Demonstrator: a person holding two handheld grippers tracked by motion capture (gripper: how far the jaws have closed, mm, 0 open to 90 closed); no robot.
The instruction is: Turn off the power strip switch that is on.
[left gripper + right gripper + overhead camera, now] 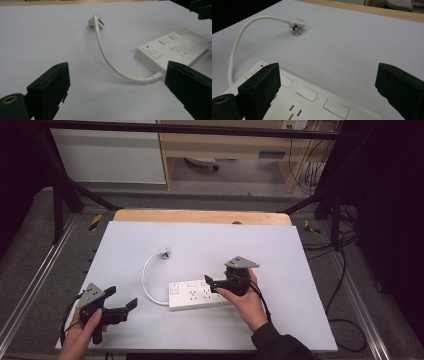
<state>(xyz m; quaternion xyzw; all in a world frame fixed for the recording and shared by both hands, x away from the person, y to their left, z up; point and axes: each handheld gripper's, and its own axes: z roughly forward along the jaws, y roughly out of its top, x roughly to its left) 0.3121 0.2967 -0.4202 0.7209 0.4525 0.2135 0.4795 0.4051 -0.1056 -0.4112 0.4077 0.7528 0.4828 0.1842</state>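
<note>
**Tongs wide over the power strip**

On the white counter our power strip lies near the front edge, its cord curling back to the plug. Our right tongs hang just above the strip, jaws wide, gripping nothing. Our left tongs wait open, well apart. A skewed closing could press a switch or slide the strip, we judge.
</note>
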